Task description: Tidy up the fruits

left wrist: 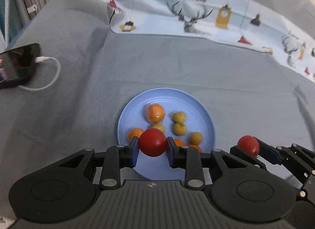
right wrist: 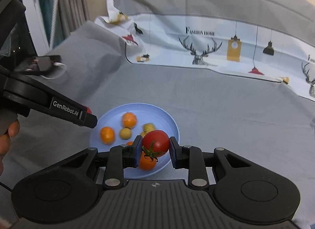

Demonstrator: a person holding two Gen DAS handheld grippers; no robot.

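A light blue plate on the grey cloth holds several small oranges and yellow-green fruits. My left gripper is shut on a red tomato over the plate's near rim. My right gripper is shut on a second red tomato with a green stem, above the plate. The right gripper with its tomato also shows at the right of the left wrist view. The left gripper shows at the left of the right wrist view.
A phone with a white charging cable lies on the grey cloth at the left. A white printed cloth with deer and lamps covers the far side. Curtains hang at the back left.
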